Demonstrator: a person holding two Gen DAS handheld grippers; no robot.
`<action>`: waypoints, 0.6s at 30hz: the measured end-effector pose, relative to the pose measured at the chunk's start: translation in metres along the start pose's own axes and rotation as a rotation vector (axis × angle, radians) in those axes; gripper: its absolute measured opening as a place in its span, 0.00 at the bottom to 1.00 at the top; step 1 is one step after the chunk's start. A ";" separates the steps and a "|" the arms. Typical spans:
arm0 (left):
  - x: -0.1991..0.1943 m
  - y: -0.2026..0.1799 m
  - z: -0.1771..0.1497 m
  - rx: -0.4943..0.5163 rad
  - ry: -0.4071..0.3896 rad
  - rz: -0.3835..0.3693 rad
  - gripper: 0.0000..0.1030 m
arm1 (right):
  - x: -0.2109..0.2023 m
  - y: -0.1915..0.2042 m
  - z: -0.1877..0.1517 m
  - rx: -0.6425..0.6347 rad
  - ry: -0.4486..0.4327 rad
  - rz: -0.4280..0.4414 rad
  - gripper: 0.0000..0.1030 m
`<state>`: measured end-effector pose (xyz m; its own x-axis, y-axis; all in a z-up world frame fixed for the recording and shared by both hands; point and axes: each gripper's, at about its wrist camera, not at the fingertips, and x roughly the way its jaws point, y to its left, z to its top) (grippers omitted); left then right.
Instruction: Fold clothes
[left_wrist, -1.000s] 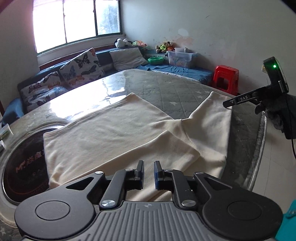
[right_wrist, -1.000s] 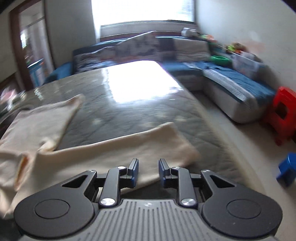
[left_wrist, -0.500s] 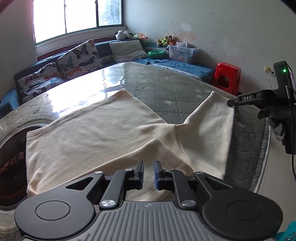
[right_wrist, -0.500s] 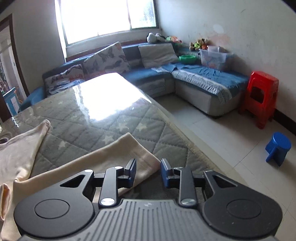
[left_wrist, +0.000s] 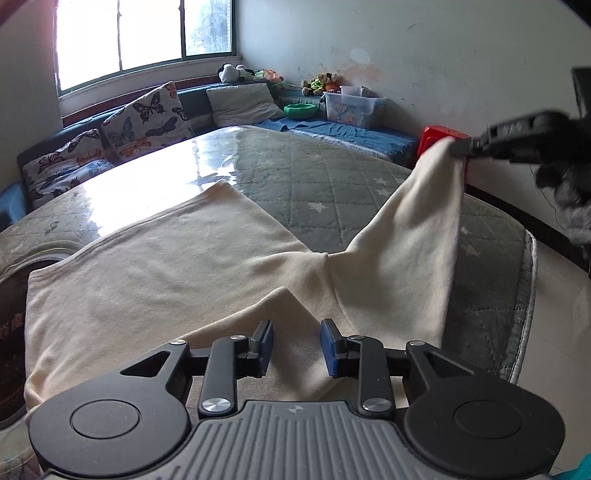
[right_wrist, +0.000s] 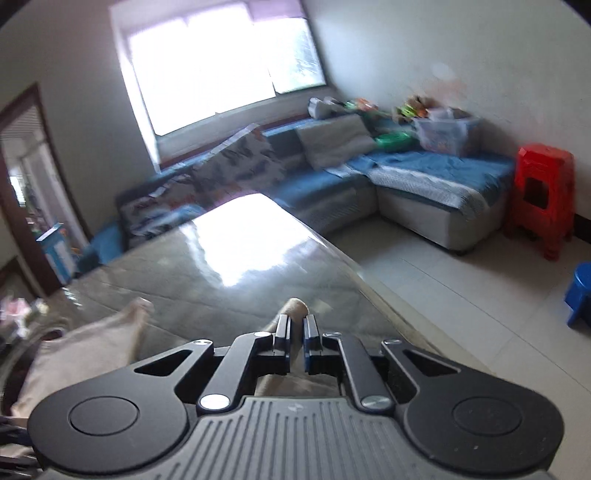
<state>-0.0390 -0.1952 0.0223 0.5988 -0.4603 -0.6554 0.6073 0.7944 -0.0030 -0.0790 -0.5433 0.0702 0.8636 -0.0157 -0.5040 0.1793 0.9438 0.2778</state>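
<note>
**Right sleeve end now pinched and lifted off the tabletop**

We have a cream garment (left_wrist: 177, 273) spread over the quilted, plastic-covered tabletop (left_wrist: 332, 177), its body lying flat toward the left and one sleeve (left_wrist: 413, 236) reaching toward the right edge. Half a second ago that sleeve lay flat and our right gripper (right_wrist: 296, 343) hovered over its end with the jaws apart. Now the jaws are closed on the sleeve end, cloth poking out between the pads, and in the left wrist view the sleeve rises in a slope from the shoulder up to that gripper. The grab looks done, so we judge the next step is to carry the sleeve inward across the body.

Our left gripper (left_wrist: 297, 347) sits low over the near edge of the garment, and its jaws are opening; they hold nothing, with only flat cloth beneath them. It looks ready to take or pin the near fold.
</note>
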 end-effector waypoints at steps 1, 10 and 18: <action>-0.001 0.001 0.000 -0.008 -0.003 -0.002 0.30 | -0.005 0.006 0.004 -0.009 -0.009 0.026 0.05; -0.053 0.028 -0.013 -0.089 -0.091 0.059 0.41 | -0.046 0.085 0.035 -0.159 -0.078 0.260 0.05; -0.111 0.079 -0.053 -0.197 -0.119 0.251 0.41 | -0.049 0.198 0.019 -0.392 -0.026 0.502 0.05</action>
<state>-0.0852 -0.0608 0.0543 0.7807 -0.2742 -0.5616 0.3275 0.9448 -0.0061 -0.0764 -0.3622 0.1655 0.8095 0.4567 -0.3690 -0.4320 0.8889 0.1523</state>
